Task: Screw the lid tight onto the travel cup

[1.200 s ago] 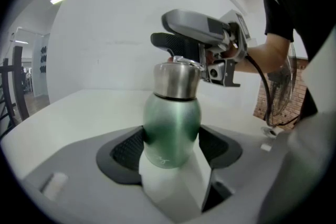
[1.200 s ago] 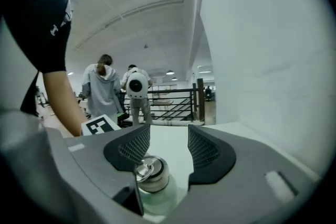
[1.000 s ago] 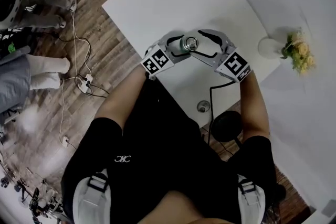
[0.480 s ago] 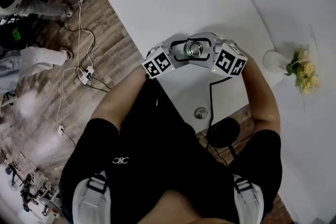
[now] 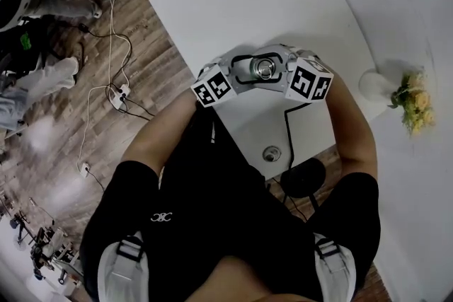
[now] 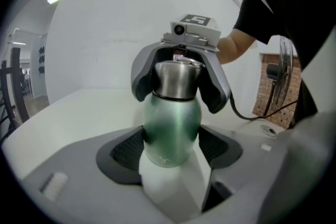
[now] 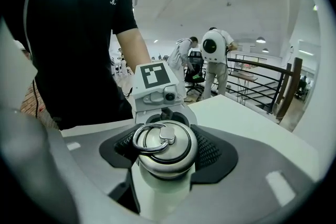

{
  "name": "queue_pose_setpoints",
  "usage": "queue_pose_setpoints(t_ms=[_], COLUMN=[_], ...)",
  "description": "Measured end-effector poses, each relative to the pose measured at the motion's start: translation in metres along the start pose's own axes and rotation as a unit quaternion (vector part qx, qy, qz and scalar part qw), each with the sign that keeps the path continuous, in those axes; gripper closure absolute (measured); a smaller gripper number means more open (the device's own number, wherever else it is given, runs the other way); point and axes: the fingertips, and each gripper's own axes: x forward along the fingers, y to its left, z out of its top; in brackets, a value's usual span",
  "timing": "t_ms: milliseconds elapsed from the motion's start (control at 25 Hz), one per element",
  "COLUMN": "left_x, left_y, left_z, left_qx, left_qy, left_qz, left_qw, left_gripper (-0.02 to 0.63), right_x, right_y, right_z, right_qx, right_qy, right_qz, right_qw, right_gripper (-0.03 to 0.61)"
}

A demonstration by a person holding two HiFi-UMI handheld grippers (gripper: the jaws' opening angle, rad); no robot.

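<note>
Travel cup (image 6: 172,128): one, green, upright on the one white table (image 5: 283,3). Grippers: two. Left gripper (image 6: 171,148) has its jaws part-way apart, both pads pressing the cup's body. Right gripper (image 7: 167,150), opposite across the cup, has its jaws wide; they have just been closing, and the pads clamp the one steel lid (image 7: 164,144) atop the cup.

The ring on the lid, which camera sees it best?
The right gripper view: the ring lies big and sharp on the lid. The head view shows it tiny from above. The left gripper view shows only the lid's steel side.
</note>
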Motion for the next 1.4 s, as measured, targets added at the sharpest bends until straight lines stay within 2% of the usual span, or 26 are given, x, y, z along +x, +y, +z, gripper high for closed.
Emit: queue_pose_setpoints(t_ms=[160,280,440,640,1000,1200,1280,1320,1400], left_x=[-0.002,-0.002,-0.002,0.0,0.002,0.003,0.003,0.003,0.003], left_y=[0.0,0.0,0.0,0.0,-0.001,-0.001,0.0,0.0,-0.001], left_z=[-0.001,0.0,-0.001,-0.003,-0.004,-0.005,-0.005,-0.005,-0.005], left_qx=[-0.002,-0.004,-0.007,-0.01,-0.012,-0.012,-0.011,-0.011,-0.011], left_qy=[-0.003,-0.006,-0.006,-0.005,-0.002,-0.003,-0.002,-0.002,-0.002], left_qz=[0.002,0.005,0.007,0.007,0.019,0.022,0.022,0.022,0.022], left_qw=[1.0,1.0,0.9999,0.9999,0.9997,0.9997,0.9997,0.9997,0.9997], left_gripper=[0.235,0.235,0.235,0.235,0.238,0.238,0.238,0.238,0.238], right_x=[0.0,-0.004,-0.008,-0.014,-0.02,-0.023,-0.023,-0.022,-0.02], right_y=[-0.006,-0.015,-0.025,-0.033,-0.043,-0.046,-0.046,-0.046,-0.041], right_z=[0.007,0.018,0.022,0.021,0.016,0.014,0.014,0.014,0.015], right_qx=[0.029,0.055,0.083,0.098,0.114,0.115,0.114,0.116,0.125], right_qy=[-0.043,-0.084,-0.12,-0.136,-0.126,-0.135,-0.135,-0.135,-0.134], right_qz=[-0.059,-0.121,-0.212,-0.307,-0.416,-0.455,-0.456,-0.448,-0.415], right_qw=[0.997,0.988,0.966,0.937,0.893,0.873,0.872,0.876,0.891], right_gripper=[0.301,0.301,0.302,0.307,0.318,0.318,0.316,0.316,0.314])
